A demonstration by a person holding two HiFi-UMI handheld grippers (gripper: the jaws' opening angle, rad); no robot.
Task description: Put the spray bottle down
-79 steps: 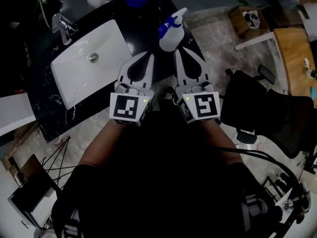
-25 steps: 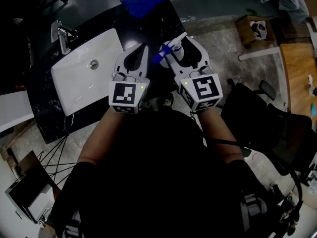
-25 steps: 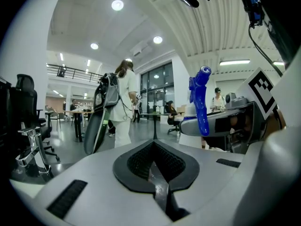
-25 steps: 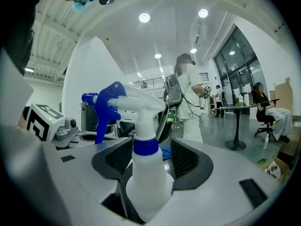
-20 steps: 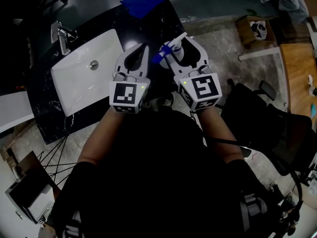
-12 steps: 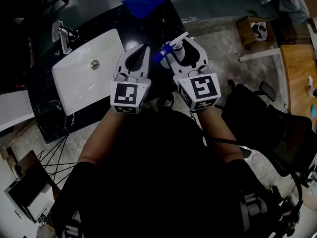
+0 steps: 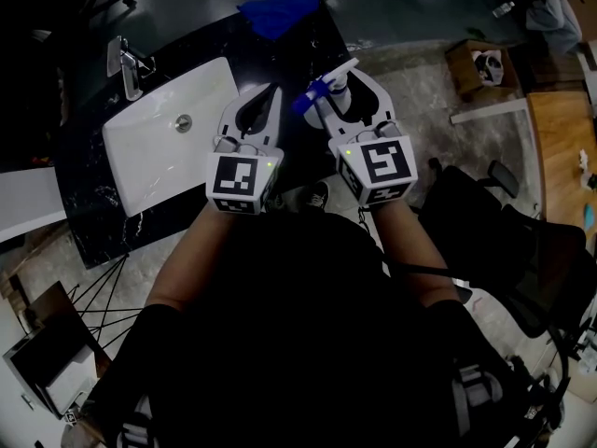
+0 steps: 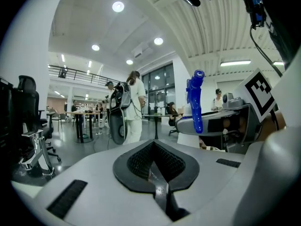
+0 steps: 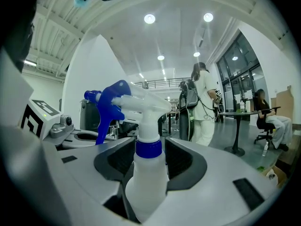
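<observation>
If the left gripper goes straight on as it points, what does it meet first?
The way looks free: ahead of the left gripper lies open floor, with a standing person well beyond, though depth is hard to judge.

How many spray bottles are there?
1. The spray bottle stands upright between the jaws of the right gripper, which have just been closing on it. The left gripper holds nothing. No other bottle shows, though one may be hidden.

Open-plan office hall. Ahead of the left hand-held gripper [image 7: 271,91]: round ceiling lights [image 8: 118,6], mezzanine railing [image 8: 77,72], glazed front [image 8: 157,81], table [image 8: 82,113], office chair [image 8: 26,107]. To its left: white sink [image 7: 149,152] in a black desk [image 7: 93,208].
</observation>
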